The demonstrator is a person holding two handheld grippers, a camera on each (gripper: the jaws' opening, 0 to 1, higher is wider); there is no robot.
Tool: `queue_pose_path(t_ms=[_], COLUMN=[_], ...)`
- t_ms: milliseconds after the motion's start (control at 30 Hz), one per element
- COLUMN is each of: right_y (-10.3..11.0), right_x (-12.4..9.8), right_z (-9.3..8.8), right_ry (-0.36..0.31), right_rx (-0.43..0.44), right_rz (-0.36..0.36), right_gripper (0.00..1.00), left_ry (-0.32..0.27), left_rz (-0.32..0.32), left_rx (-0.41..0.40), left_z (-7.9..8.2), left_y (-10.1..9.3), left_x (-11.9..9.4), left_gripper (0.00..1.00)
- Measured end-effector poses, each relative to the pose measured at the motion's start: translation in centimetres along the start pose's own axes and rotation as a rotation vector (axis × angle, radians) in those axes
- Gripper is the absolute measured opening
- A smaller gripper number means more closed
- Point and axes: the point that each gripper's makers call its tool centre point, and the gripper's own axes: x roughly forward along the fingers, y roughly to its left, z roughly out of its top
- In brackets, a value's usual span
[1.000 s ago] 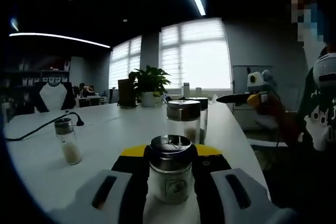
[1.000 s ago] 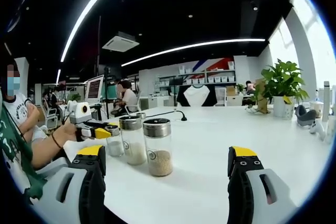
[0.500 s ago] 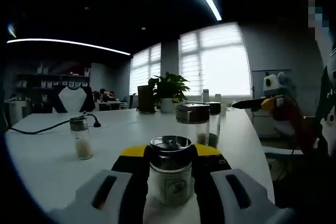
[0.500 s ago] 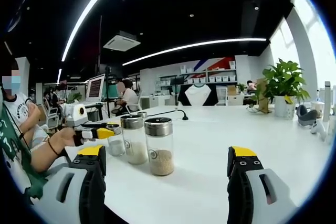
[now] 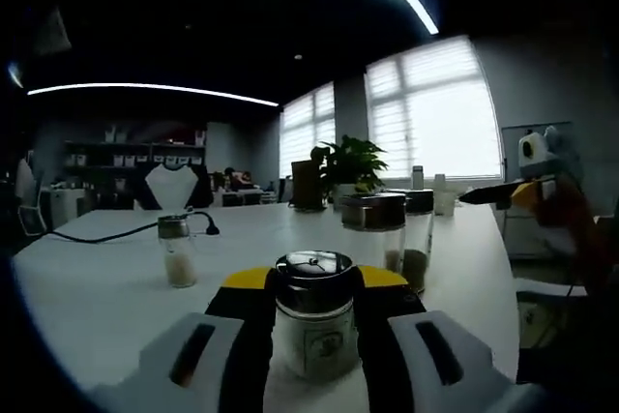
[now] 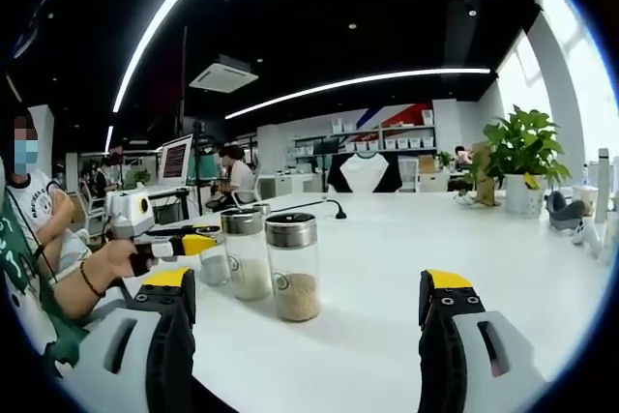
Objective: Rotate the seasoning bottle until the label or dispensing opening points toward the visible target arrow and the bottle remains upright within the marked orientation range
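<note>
Left gripper (image 5: 311,336) jaws pinching bottle (image 5: 313,324), upright on white bench (image 5: 87,287). Two taller jars (image 5: 379,229) just behind; small shaker (image 5: 177,250) apart to left, near black cable (image 5: 116,231). Right gripper (image 6: 308,336) jaws spread, nothing between, over bench; jars ahead-left; plant (image 6: 523,157) far right.

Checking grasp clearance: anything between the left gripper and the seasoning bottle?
No. The seasoning bottle already sits between the left gripper's jaws with nothing between them. Two taller jars stand behind it on the white table, clear of the grip. No target arrow is visible.
</note>
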Motion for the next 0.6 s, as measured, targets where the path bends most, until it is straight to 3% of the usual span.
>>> queue_pose_path(t_ms=[400,600], right_y=[-0.02,0.2], right_x=[0.05,0.21], right_z=[-0.05,-0.15], right_ry=[0.0,0.005], right_rx=[0.001,-0.001], right_rz=[0.001,0.008], right_gripper=[0.98,0.98], left_ry=[0.006,0.003], left_rz=[0.091,0.176], left_rx=[0.006,0.022], left_z=[-0.08,-0.1], left_y=[0.26,0.44], left_x=[-0.13,0.01], left_gripper=[0.33,0.33])
